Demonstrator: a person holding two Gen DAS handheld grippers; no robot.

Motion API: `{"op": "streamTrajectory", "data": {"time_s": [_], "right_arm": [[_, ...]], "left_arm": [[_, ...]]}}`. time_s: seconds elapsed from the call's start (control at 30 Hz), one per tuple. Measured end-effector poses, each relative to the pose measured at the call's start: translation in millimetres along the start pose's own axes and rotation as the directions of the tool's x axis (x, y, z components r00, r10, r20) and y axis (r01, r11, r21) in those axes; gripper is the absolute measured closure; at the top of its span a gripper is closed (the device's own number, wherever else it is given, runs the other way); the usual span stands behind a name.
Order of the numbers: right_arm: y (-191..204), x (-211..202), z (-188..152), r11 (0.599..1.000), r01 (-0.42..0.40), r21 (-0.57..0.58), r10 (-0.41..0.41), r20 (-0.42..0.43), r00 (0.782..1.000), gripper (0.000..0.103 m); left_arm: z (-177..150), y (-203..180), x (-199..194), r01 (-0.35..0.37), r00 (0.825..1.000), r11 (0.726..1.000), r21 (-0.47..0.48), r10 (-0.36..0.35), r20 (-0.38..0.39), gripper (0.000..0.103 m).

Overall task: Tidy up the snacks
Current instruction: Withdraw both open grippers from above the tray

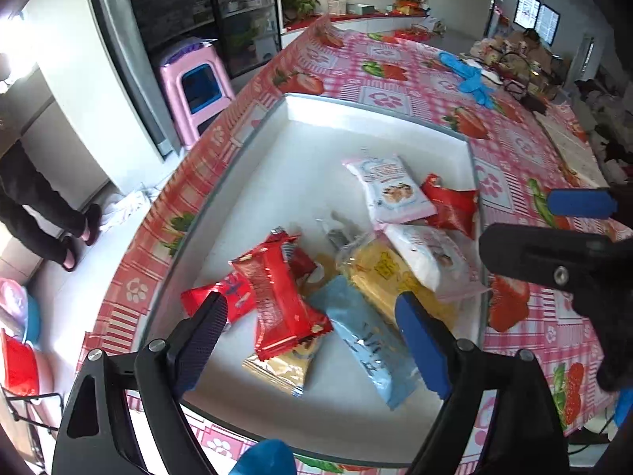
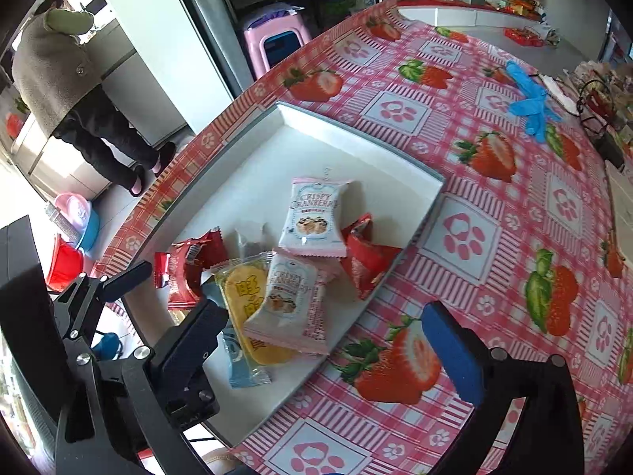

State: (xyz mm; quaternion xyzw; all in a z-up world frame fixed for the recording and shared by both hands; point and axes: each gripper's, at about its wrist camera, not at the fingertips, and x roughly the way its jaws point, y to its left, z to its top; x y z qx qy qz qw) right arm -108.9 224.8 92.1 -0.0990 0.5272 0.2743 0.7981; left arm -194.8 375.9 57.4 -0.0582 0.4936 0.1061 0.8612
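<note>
A white tray [image 1: 316, 138] holds several snack packets: a red packet [image 1: 281, 297], a light blue one [image 1: 368, 340], a yellow one [image 1: 379, 273], two white cranberry packets [image 1: 395, 190] and a small red one [image 1: 451, 206]. My left gripper [image 1: 312, 340] is open and empty, hovering over the near packets. My right gripper [image 2: 336, 340] is open and empty above the tray's near right edge; the tray [image 2: 269, 146], a cranberry packet [image 2: 289, 301] and the yellow packet [image 2: 249, 301] lie below it. The right gripper also shows in the left wrist view [image 1: 554, 237].
The table has a pink strawberry tablecloth [image 2: 494, 217]. Blue gloves [image 2: 530, 107] and clutter lie at the far end. A pink stool [image 2: 277, 39] and a standing person [image 2: 79, 91] are left of the table.
</note>
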Motion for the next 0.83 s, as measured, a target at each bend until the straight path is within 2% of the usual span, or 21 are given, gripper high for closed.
{"op": "streamTrajectory", "data": {"time_s": [0.13, 0.27, 0.4, 0.67, 0.83], "right_arm": [[0, -7, -3, 0.998, 0.049, -0.047, -0.049, -0.003, 0.999, 0.0], [3, -7, -6, 0.995, 0.063, -0.079, -0.065, -0.022, 0.998, 0.0], [5, -4, -8, 0.994, 0.068, -0.09, -0.072, -0.046, 0.996, 0.0], [11, 2, -10, 0.987, 0.096, -0.13, -0.104, -0.058, 0.993, 0.0], [12, 4, -10, 0.988, 0.084, -0.132, -0.094, -0.066, 0.993, 0.0]], "left_arm": [[1, -6, -9, 0.003, 1.0, 1.0, 0.01, -0.003, 0.007, 0.014], [0, -7, -6, 0.032, 0.998, 0.999, -0.015, -0.033, -0.06, 0.014], [-4, -9, -2, -0.001, 0.995, 1.0, -0.014, -0.001, -0.101, 0.014], [-8, -7, -1, -0.045, 0.993, 0.999, -0.005, 0.044, -0.113, 0.014], [-8, 0, -5, -0.062, 0.995, 0.998, -0.027, 0.06, -0.075, 0.014]]}}
